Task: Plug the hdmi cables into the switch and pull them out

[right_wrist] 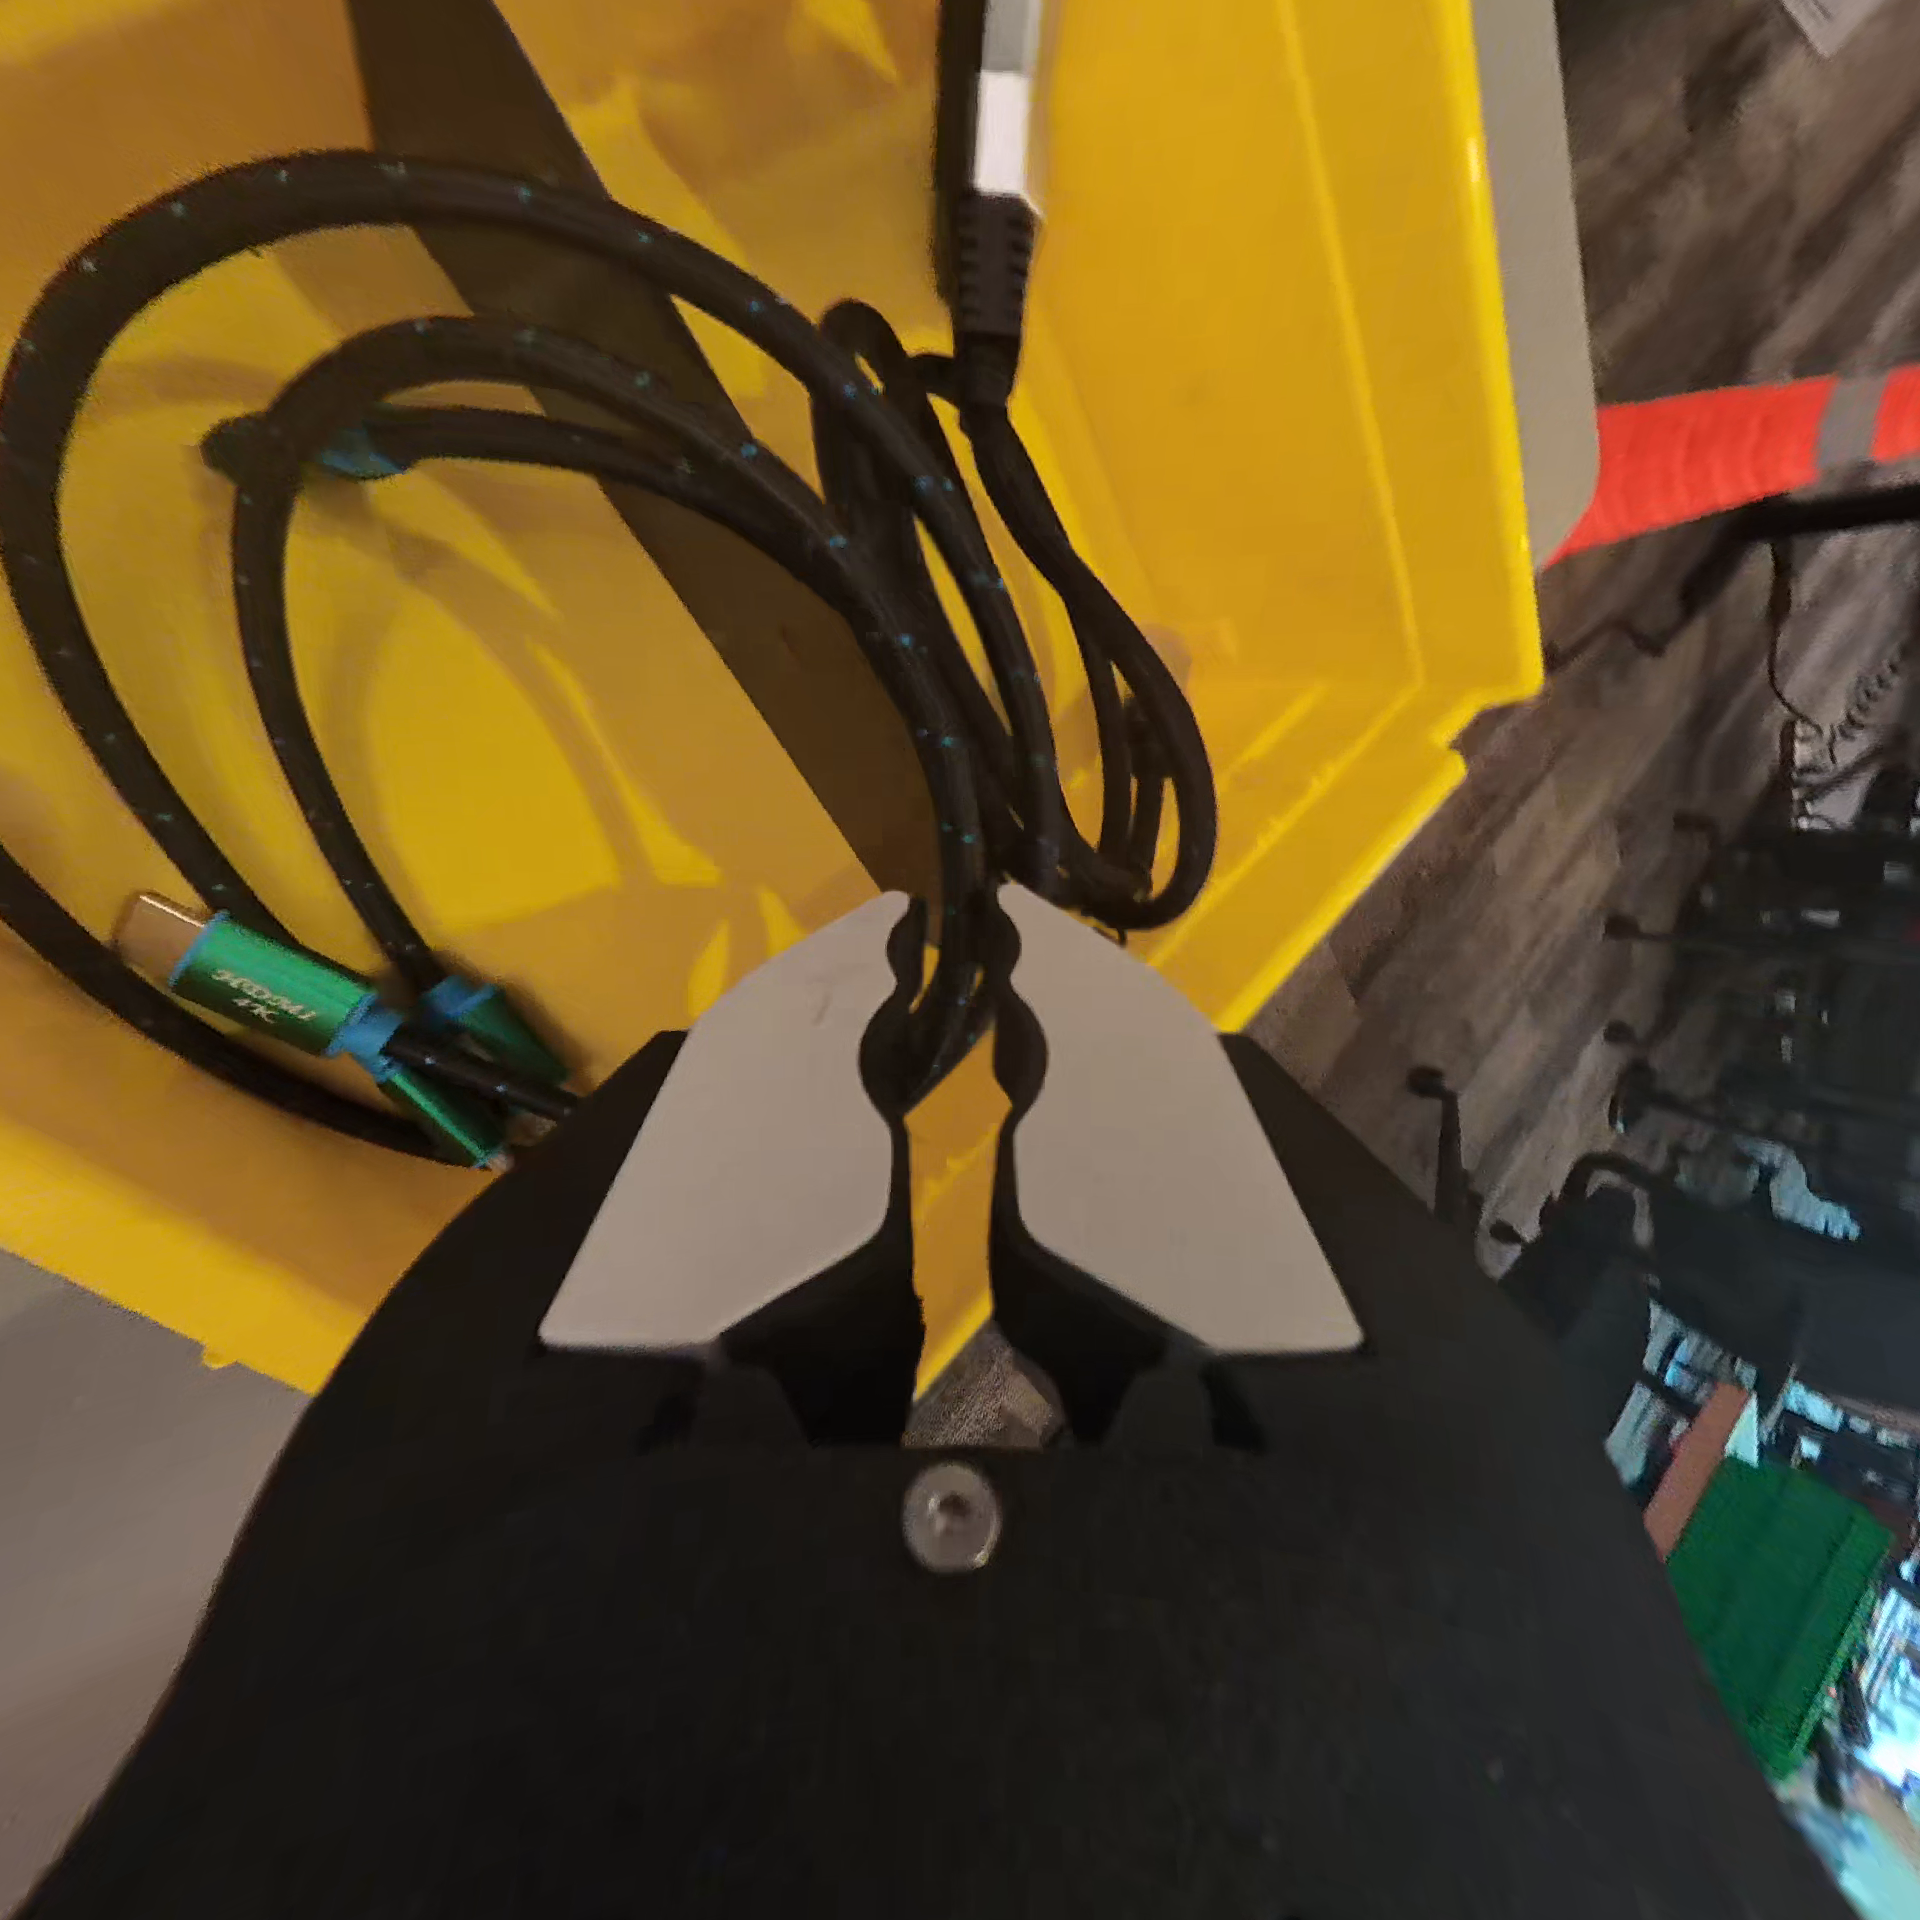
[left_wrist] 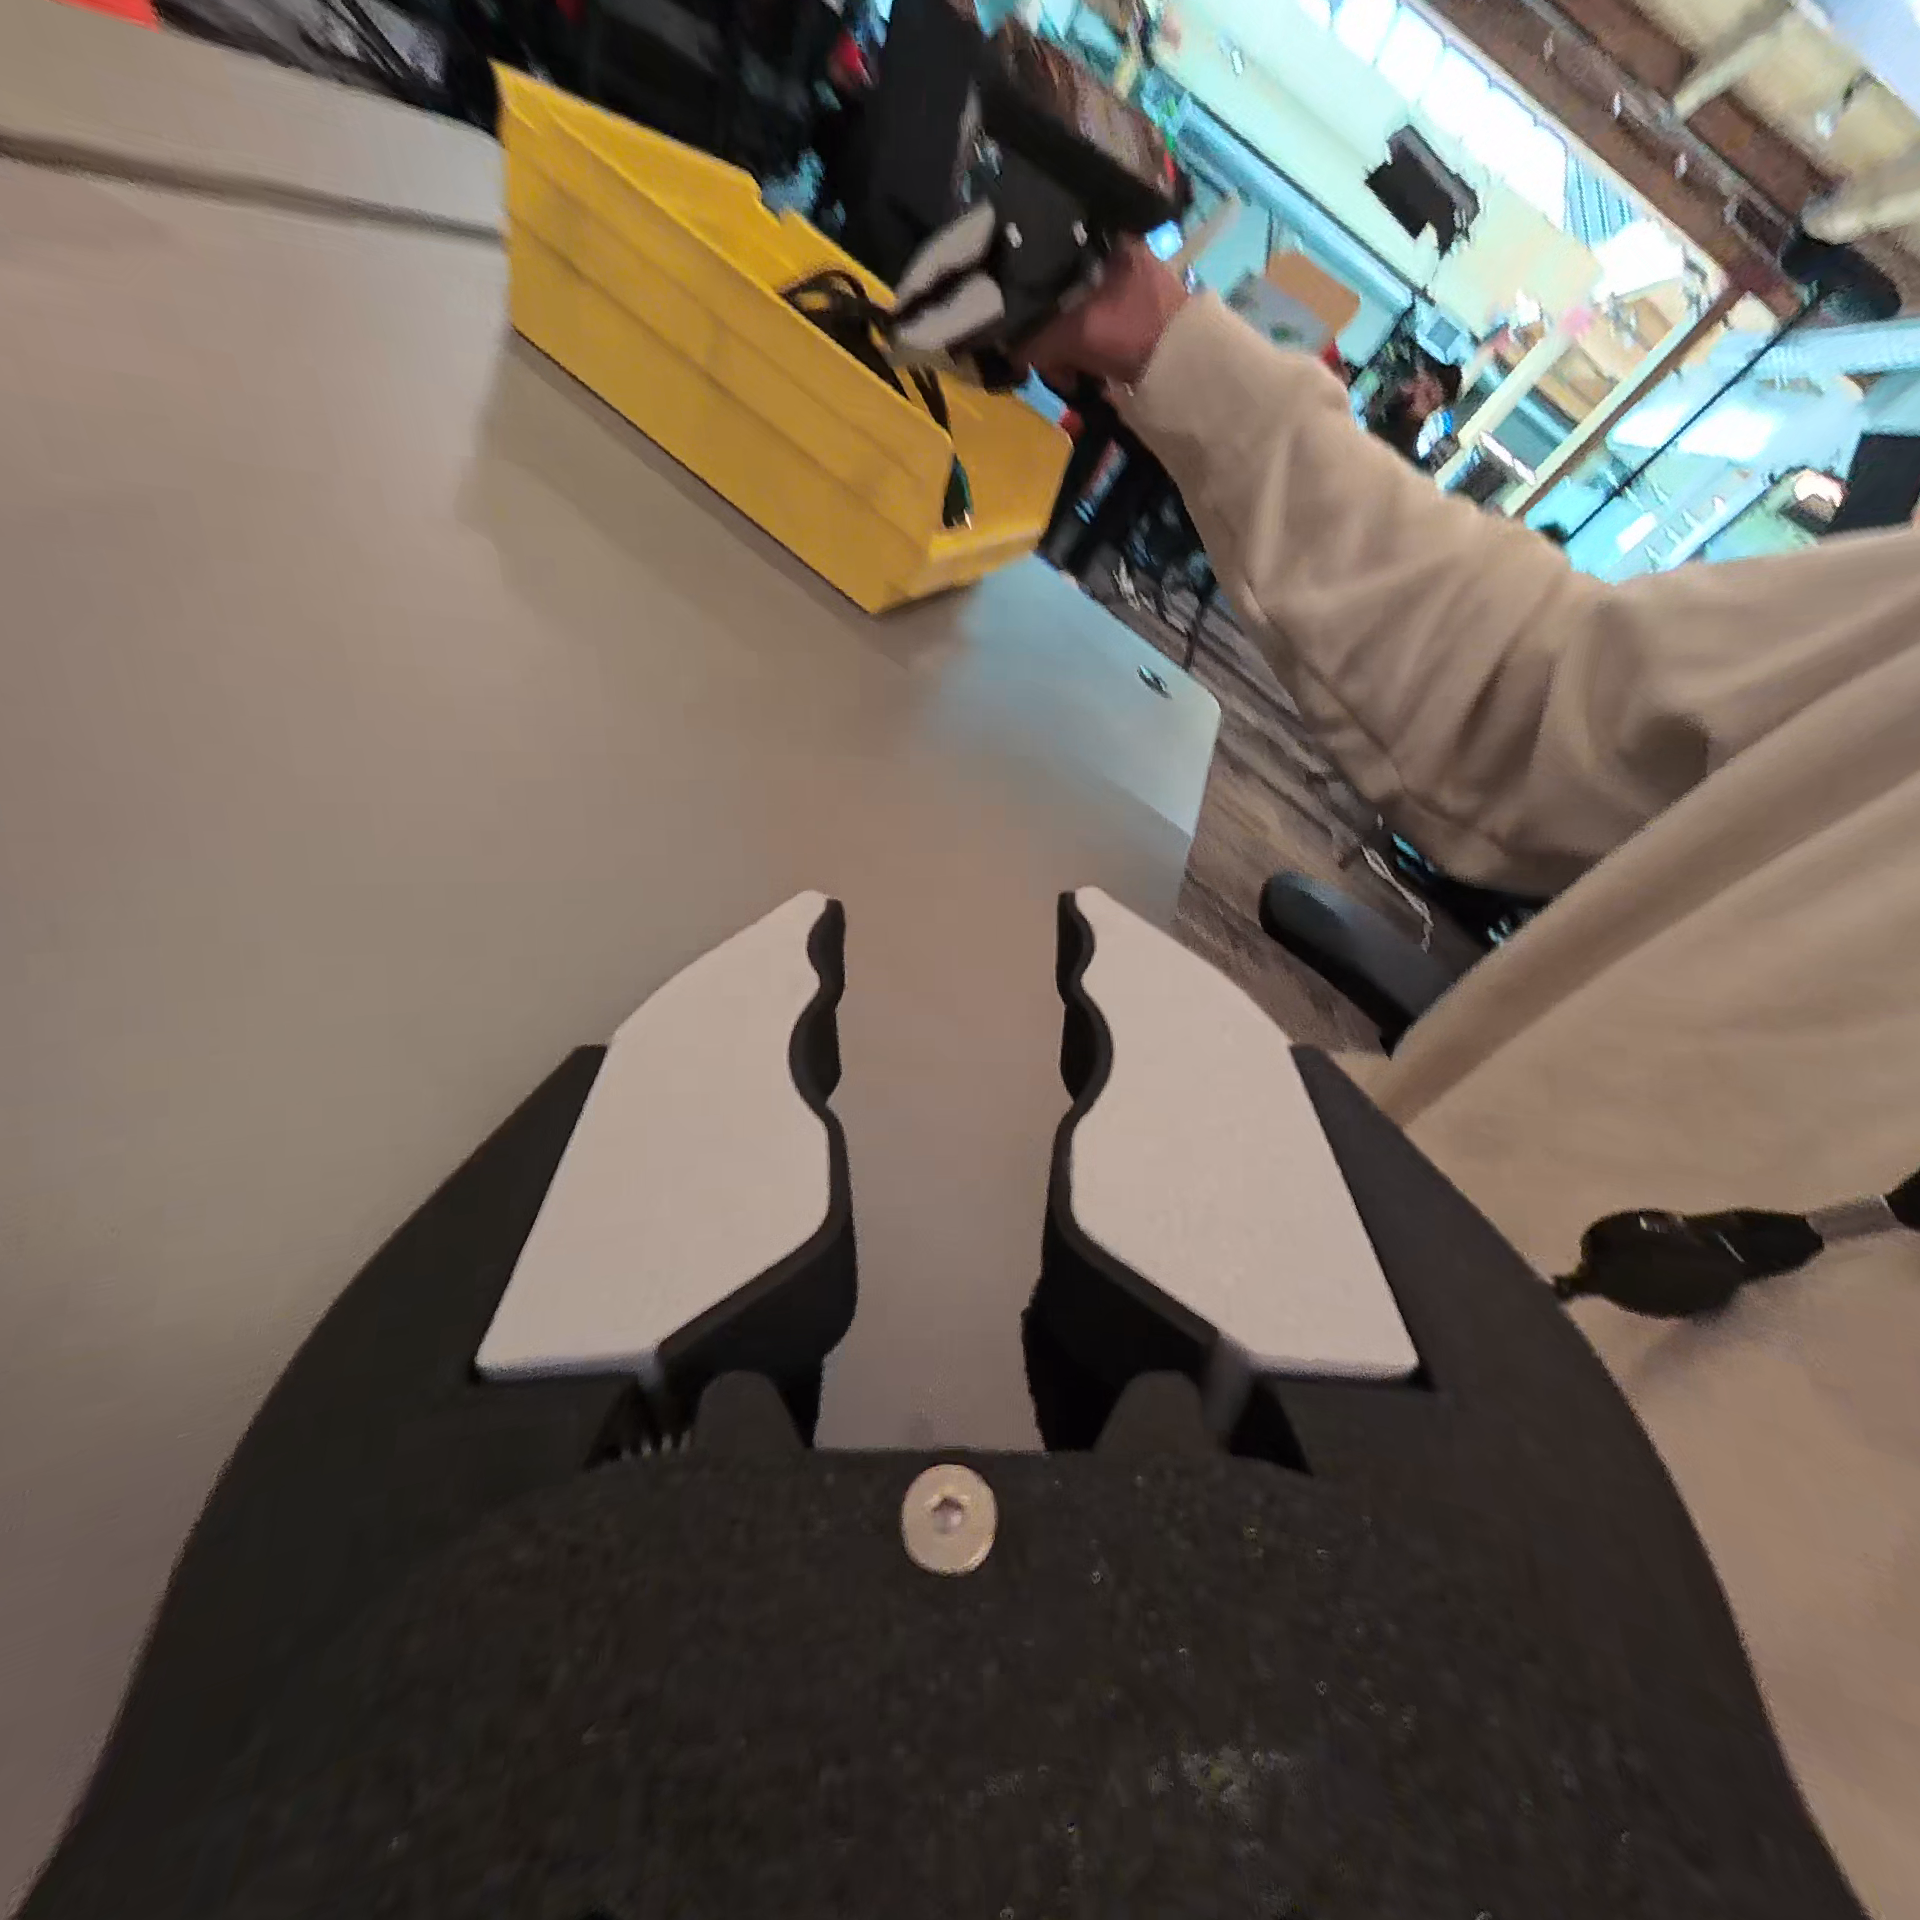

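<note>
My right gripper (right_wrist: 951, 914) is shut on a bundle of black braided HDMI cables (right_wrist: 644, 468) over the yellow bin (right_wrist: 1299, 416). Green metal plugs (right_wrist: 270, 987) of the cables lie at the bin's lower left. A black ribbed plug (right_wrist: 992, 270) hangs from above near the bin's middle. In the left wrist view, my right gripper (left_wrist: 940, 296) is far off above the yellow bin (left_wrist: 707, 343), with cable (left_wrist: 914, 384) hanging from it. My left gripper (left_wrist: 951, 914) is open and empty above the beige table (left_wrist: 312, 727). No switch shows in either view.
A beige sleeve (left_wrist: 1455, 644) reaches from the right towards the bin. The table's right edge (left_wrist: 1195, 790) drops to a wood floor. A black chair armrest (left_wrist: 1351, 945) sits beyond the edge. A red strap (right_wrist: 1745, 457) lies right of the bin. The grippers' ends are close to 55 cm from one another. My right gripper is the nearer one to the black ribbed plug (right_wrist: 992, 270): about 11 cm, against 50 cm.
</note>
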